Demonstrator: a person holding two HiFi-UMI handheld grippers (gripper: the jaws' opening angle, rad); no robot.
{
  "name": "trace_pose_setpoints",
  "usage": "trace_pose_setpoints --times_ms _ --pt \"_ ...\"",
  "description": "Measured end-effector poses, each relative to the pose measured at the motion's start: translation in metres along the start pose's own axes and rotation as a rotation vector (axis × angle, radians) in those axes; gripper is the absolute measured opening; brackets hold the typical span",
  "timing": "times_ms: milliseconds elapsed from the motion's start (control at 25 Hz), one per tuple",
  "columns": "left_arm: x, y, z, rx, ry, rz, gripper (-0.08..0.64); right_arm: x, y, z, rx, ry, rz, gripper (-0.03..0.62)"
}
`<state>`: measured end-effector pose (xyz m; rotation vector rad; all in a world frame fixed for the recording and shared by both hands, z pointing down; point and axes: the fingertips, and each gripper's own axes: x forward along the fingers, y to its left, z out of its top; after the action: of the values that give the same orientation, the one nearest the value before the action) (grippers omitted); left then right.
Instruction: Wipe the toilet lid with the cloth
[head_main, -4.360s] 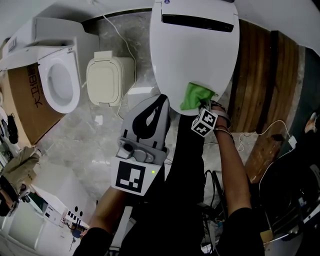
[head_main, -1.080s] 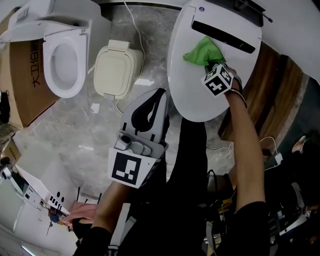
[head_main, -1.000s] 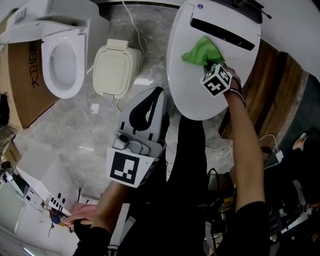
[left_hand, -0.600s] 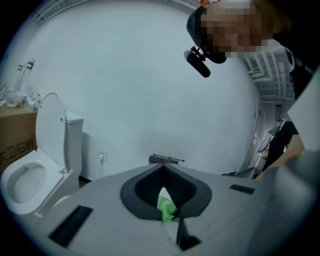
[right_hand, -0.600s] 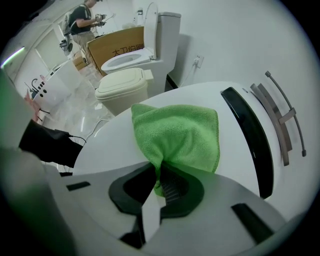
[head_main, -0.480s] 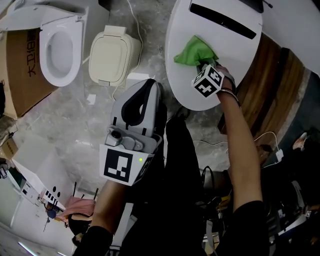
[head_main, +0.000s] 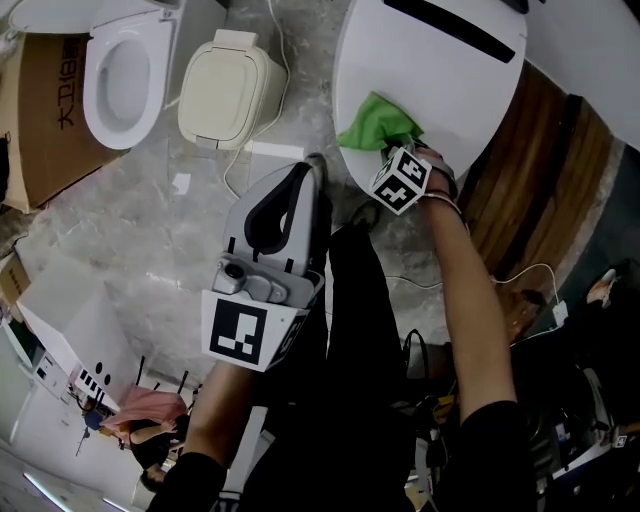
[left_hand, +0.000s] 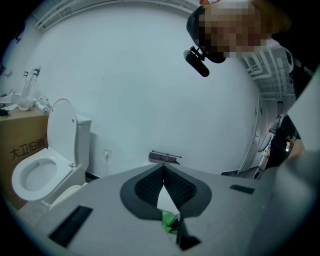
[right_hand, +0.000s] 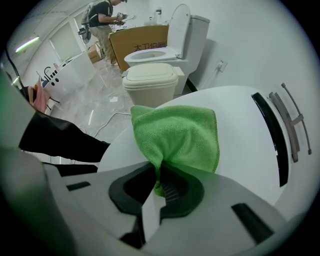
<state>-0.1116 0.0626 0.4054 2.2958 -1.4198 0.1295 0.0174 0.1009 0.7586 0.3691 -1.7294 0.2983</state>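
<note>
The white toilet lid fills the top right of the head view, with a black strip near its far end. A green cloth lies on the lid's near left edge. My right gripper is shut on the cloth's near corner. In the right gripper view the cloth spreads flat on the lid, bunched between the jaws of my right gripper. My left gripper hovers off the lid, above the floor. In its own view my left gripper is shut with nothing in it.
A second toilet with its seat open, a beige lidded bin and a cardboard box stand at the left on the marble floor. Brown wooden boards and loose cables lie to the right. A person stands far behind.
My right gripper has dragged the green cloth from beside the black strip back across the lid to its near left edge. The left gripper has stayed shut and off the lid.
</note>
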Motion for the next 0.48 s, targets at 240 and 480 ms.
trace_pose_setpoints --times_ms 240,480 --pt "-0.023 -0.010 -0.002 -0.003 -0.046 0.015 0.009 0.005 0.048 -0.014 -0.029 0.012 0.022 0.037" --pt "-0.046 -0.019 -0.015 -0.006 -0.030 0.034 0.008 0.009 0.088 -0.028 -0.047 0.029 0.053 0.037"
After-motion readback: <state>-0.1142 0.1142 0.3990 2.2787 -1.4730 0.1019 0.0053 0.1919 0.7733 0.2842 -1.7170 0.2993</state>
